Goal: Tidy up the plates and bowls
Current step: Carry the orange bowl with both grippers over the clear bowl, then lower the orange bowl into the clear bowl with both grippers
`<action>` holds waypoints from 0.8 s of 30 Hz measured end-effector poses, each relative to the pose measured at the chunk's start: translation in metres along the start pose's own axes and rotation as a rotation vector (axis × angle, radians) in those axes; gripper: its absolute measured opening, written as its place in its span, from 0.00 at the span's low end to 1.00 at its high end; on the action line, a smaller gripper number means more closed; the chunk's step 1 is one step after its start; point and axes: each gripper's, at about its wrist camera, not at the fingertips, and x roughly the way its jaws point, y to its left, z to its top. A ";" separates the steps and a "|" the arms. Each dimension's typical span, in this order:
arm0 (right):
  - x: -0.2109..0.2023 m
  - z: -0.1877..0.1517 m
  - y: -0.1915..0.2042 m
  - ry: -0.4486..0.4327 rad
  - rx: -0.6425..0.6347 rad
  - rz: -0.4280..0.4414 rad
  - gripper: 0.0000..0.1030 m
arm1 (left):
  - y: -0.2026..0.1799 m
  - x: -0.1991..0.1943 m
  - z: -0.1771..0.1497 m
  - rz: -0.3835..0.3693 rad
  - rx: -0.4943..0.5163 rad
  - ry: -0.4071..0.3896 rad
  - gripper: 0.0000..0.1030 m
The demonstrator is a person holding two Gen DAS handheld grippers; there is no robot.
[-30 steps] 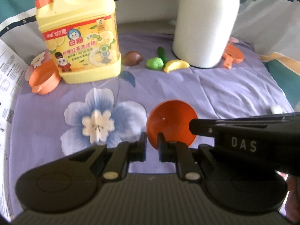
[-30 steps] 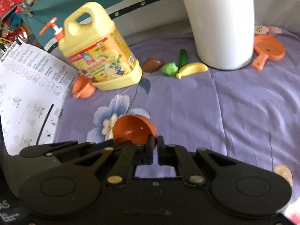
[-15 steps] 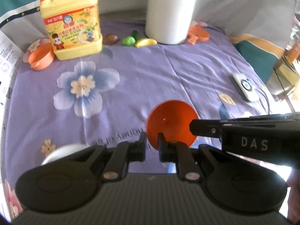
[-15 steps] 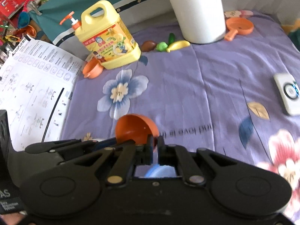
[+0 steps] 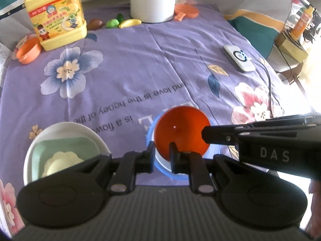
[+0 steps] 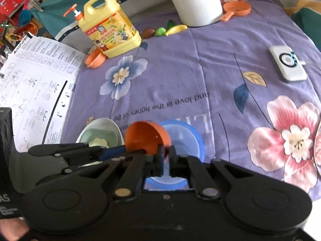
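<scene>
Both grippers pinch the rim of one orange bowl [image 5: 181, 132]. My left gripper [image 5: 162, 152] is shut on its near rim. My right gripper [image 6: 165, 153] is shut on its right rim, and the orange bowl [image 6: 146, 138] shows in the right wrist view too. The bowl hangs just above a blue bowl [image 6: 186, 138], seen as a blue rim [image 5: 149, 138] in the left wrist view. A white bowl [image 5: 66, 128] holding a green dish [image 5: 64, 150] stands to the left, also in the right wrist view [image 6: 100, 128].
On the purple flowered cloth [image 5: 140, 70] at the back stand a yellow detergent jug [image 5: 56, 14], a white cylinder [image 5: 152, 0], toy food [image 5: 114, 22], an orange pot [image 5: 28, 50] and an orange pan [image 5: 186, 12]. A white device [image 5: 238, 58] lies right. Printed sheets [image 6: 34, 88] lie left.
Both grippers have drawn back toward the near side of the cloth with the orange bowl. The white bowl and the blue bowl have come into view beneath.
</scene>
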 end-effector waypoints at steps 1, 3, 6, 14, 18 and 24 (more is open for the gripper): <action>0.000 -0.001 -0.002 0.001 0.004 0.000 0.05 | -0.001 0.001 0.000 -0.002 0.003 0.004 0.13; 0.000 -0.003 -0.006 0.003 0.012 0.000 0.05 | -0.004 0.003 0.000 -0.005 0.008 0.015 0.13; 0.001 -0.006 -0.011 0.011 0.026 0.003 0.05 | -0.008 0.007 0.000 -0.006 0.015 0.031 0.13; 0.006 -0.009 -0.020 0.023 0.037 0.004 0.05 | -0.012 0.016 0.000 -0.007 0.020 0.060 0.13; 0.008 -0.009 -0.020 0.029 0.036 0.002 0.05 | -0.012 0.019 0.000 -0.011 0.019 0.070 0.13; 0.012 -0.010 -0.019 0.034 0.022 -0.014 0.08 | -0.009 0.021 0.000 -0.013 0.000 0.065 0.16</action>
